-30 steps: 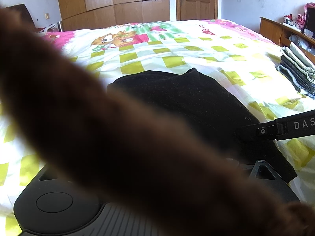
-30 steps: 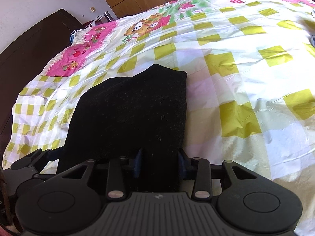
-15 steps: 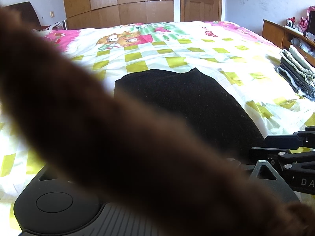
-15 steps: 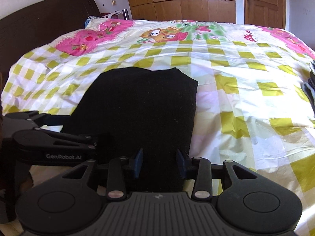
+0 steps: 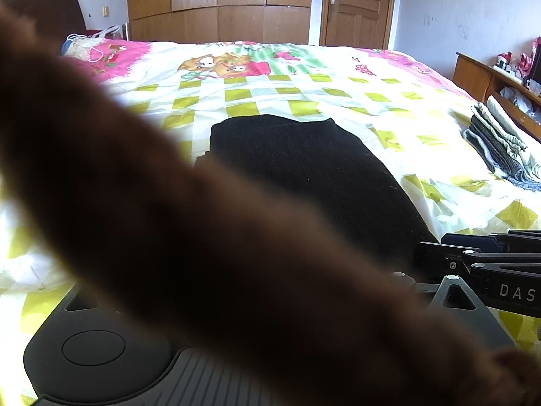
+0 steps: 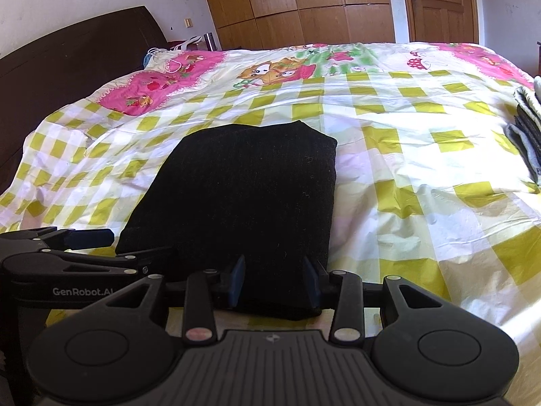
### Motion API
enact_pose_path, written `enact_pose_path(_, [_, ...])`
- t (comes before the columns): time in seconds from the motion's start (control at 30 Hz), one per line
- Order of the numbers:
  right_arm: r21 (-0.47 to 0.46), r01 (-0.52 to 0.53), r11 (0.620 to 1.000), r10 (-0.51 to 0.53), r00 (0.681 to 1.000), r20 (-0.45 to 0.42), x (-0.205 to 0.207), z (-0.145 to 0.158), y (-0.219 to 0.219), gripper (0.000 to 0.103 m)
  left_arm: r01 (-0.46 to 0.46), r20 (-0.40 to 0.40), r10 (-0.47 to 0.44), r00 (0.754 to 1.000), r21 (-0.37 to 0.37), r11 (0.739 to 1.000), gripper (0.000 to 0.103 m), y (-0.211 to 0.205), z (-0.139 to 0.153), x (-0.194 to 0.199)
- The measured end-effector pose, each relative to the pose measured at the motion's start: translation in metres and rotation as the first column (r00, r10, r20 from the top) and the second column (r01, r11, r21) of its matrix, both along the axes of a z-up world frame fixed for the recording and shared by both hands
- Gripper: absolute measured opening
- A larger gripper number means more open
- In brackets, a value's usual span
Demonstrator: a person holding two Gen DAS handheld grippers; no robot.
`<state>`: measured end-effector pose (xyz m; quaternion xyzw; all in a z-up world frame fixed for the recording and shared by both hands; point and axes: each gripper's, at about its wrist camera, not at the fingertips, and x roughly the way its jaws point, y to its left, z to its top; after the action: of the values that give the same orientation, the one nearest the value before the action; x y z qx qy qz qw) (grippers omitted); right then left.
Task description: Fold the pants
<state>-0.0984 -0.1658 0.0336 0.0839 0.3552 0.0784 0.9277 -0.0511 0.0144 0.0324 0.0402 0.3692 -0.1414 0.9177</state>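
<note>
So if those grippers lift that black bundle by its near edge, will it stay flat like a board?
Probably not. The black pants look like soft knit fabric, so the far end would likely sag. They lie in folded layers, which may slide apart or unfold. The right hand-held gripper straddles a thick edge, so a narrow pinch might catch only some layers.

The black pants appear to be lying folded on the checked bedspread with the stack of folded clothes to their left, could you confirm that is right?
Not quite: the stack of folded clothes lies to the right of the black pants, near the bed's right edge, as the right wrist view shows. The pants do lie folded on the checked bedspread.
</note>
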Motion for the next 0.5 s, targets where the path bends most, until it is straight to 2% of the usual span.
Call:
enact_pose_path(0.1, [-0.009, 0.009, 1.000, -0.009, 1.000, -0.001, -0.005, -0.001, 0.000, 0.052, -0.002, 0.012, 0.001, 1.000, 0.044, 0.999, 0.101, -0.005, -0.001, -0.005])
enact_pose_path(0.3, [0.004, 0.026, 1.000, -0.026, 0.999, -0.037, -0.017, -0.008, -0.007, 0.053, 0.019, -0.024, -0.017, 1.000, 0.089, 0.996, 0.102, -0.012, -0.006, -0.015])
enact_pose_path(0.5, [-0.022, 0.017, 1.000, -0.018, 0.998, -0.065, -0.019, -0.012, 0.000, 0.053, 0.015, -0.053, -0.011, 0.999, 0.078, 0.997, 0.102, -0.013, -0.007, -0.021])
